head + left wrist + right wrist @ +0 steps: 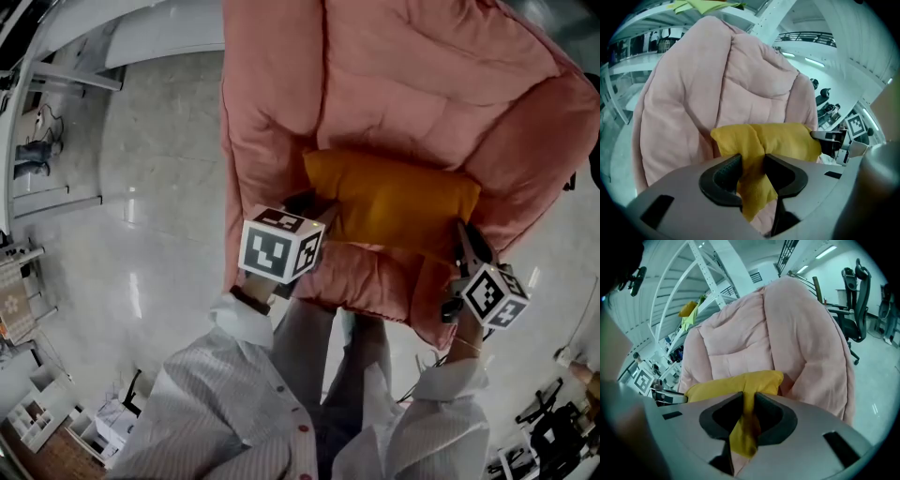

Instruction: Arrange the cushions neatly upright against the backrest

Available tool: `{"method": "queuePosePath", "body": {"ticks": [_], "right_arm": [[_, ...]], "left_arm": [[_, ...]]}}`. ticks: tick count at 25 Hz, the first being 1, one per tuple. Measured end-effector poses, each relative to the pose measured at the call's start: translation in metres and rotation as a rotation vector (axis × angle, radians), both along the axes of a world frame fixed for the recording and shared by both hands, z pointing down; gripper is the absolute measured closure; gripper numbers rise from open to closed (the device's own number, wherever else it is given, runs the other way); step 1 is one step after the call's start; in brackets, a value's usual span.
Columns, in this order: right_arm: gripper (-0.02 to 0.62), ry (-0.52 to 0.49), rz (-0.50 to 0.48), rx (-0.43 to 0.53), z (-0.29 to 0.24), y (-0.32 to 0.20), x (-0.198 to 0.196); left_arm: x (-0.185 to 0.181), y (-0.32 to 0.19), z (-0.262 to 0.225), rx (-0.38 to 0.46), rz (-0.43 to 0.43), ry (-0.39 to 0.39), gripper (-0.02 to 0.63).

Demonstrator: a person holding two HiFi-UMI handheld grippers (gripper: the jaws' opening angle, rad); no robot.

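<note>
Pinching the cushion (398, 202) at its 9 o'clock corner with the left tongs (752, 161), half closed and tight on a fold of yellow cloth. Held mid-chair, just in front of the backrest (412, 75), apparently clear of the seat. Pinched again at 3 o'clock by the right tongs (749, 401), narrowly clamped on cloth. Halfway, probably: gripped, not yet stood upright against the backrest or released.
</note>
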State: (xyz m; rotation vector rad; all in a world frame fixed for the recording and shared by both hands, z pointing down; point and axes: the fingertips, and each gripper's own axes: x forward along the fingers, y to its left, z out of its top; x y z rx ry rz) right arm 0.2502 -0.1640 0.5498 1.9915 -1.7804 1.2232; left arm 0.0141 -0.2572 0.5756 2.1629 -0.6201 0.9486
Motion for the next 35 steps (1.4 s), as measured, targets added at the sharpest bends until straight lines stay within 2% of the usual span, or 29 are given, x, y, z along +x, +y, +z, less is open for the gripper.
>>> {"method": "queuePosePath", "body": {"ticks": [4, 8, 19, 35], "right_arm": [[0.509, -0.005, 0.061, 0.046, 0.006, -0.010, 0.007], [0.509, 0.010, 0.060, 0.062, 0.016, -0.022, 0.012], [0.506, 0.047, -0.011, -0.028, 0.062, -0.017, 0.012], [0.500, 0.039, -0.095, -0.130, 0.102, 0.015, -0.003]], "left_arm": [[0.013, -0.026, -0.002, 0.066, 0.044, -0.018, 0.437], [0.017, -0.039, 0.004, 0.098, 0.053, -0.038, 0.436], [0.013, -0.023, 0.054, 0.039, 0.032, -0.073, 0.429], [0.005, -0.004, 0.097, 0.053, 0.154, -0.237, 0.399]]}}
